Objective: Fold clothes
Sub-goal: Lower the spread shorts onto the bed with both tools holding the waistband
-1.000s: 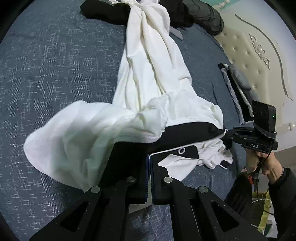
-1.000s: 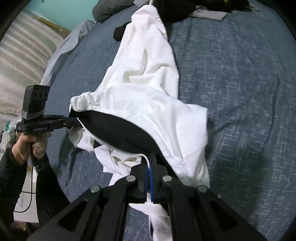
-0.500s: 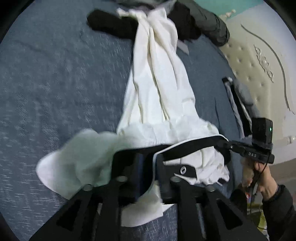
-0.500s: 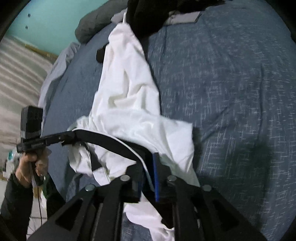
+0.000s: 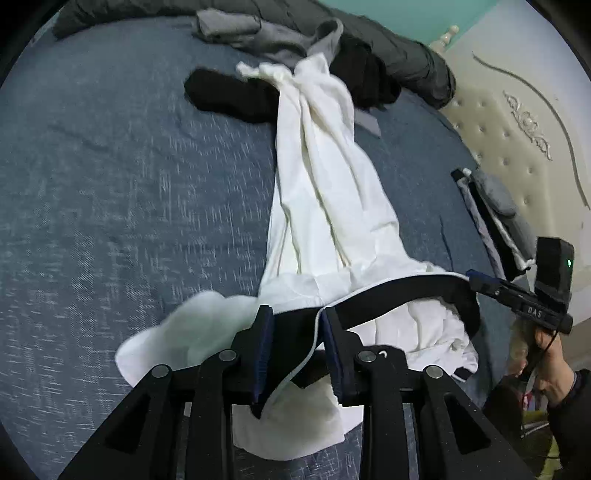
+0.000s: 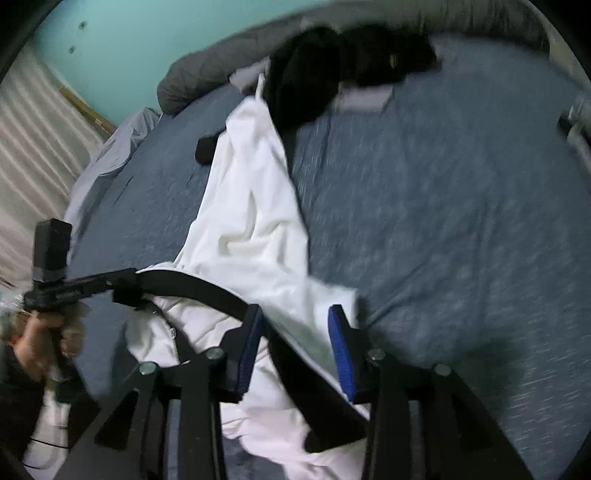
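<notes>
A pair of white trousers [image 5: 325, 192] with a black waistband [image 5: 399, 295] lies stretched out on the blue bed; it also shows in the right wrist view [image 6: 255, 221]. My left gripper [image 5: 297, 347] is open, with the waistband and its white cord lying loose between its fingers. My right gripper [image 6: 295, 347] is open too, with the waistband [image 6: 199, 284] and white cloth lying between its fingers. In the left wrist view the right gripper [image 5: 517, 295] sits at the waistband's far right end. In the right wrist view the left gripper [image 6: 85, 286] sits at the waistband's left end.
Black clothes [image 5: 236, 96] and grey clothes [image 5: 258, 33] lie at the far end of the bed near the trouser cuffs. A rolled dark grey duvet [image 5: 406, 55] runs along the back. A cream padded headboard [image 5: 517, 129] stands at the right, with folded items [image 5: 491, 214] beside it.
Both grippers have opened and let go of the waistband. Both have drawn back, and the trousers now lie stretched out straighter on the bed.
</notes>
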`<state>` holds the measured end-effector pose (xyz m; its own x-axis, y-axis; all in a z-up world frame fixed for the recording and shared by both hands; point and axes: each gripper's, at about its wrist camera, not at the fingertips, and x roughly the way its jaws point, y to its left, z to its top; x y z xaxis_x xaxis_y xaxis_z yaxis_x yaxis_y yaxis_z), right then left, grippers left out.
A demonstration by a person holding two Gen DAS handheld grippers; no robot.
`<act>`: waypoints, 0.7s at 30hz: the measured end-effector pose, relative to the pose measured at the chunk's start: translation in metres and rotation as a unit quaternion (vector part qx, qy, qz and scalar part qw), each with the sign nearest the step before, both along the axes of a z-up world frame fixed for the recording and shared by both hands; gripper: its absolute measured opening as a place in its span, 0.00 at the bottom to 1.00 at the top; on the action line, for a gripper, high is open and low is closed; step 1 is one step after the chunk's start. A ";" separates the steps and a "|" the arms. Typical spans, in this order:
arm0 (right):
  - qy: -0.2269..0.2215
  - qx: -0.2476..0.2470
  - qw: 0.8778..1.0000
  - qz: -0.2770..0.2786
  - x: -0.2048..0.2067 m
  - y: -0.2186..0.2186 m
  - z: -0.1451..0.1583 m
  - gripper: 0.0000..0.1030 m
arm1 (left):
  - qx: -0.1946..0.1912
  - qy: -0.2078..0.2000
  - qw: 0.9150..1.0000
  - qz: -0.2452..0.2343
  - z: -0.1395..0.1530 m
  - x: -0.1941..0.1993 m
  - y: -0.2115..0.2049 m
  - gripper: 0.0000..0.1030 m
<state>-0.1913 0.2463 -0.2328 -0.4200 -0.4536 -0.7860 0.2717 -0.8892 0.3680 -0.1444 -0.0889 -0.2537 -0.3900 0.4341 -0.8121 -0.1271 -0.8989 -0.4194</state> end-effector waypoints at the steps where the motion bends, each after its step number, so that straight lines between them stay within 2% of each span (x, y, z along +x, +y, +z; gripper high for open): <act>1: 0.018 0.008 1.000 0.009 0.004 -0.001 0.006 0.36 | -0.002 0.005 1.000 0.001 0.003 0.001 -0.001 0.35; 5: 0.070 0.039 0.996 0.049 0.020 -0.013 0.025 0.36 | -0.023 0.020 1.000 -0.006 0.014 0.004 0.002 0.35; 8: 0.093 0.049 0.991 0.083 0.032 -0.024 0.031 0.36 | -0.039 0.039 0.998 -0.004 0.025 0.010 0.003 0.35; 11: 0.086 0.081 0.986 0.114 0.039 -0.038 0.022 0.36 | -0.035 0.057 0.998 -0.014 0.034 0.022 0.011 0.37; 14: 0.068 0.114 0.984 0.119 0.039 -0.045 0.007 0.36 | -0.057 0.068 0.995 -0.041 0.035 0.035 0.031 0.47; 16: 0.056 0.125 0.984 0.116 0.037 -0.047 -0.003 0.36 | -0.071 0.073 0.993 -0.060 0.031 0.043 0.042 0.47; 21: 0.046 0.169 0.979 0.106 0.029 -0.052 -0.017 0.36 | -0.138 0.092 0.983 -0.081 0.017 0.053 0.058 0.53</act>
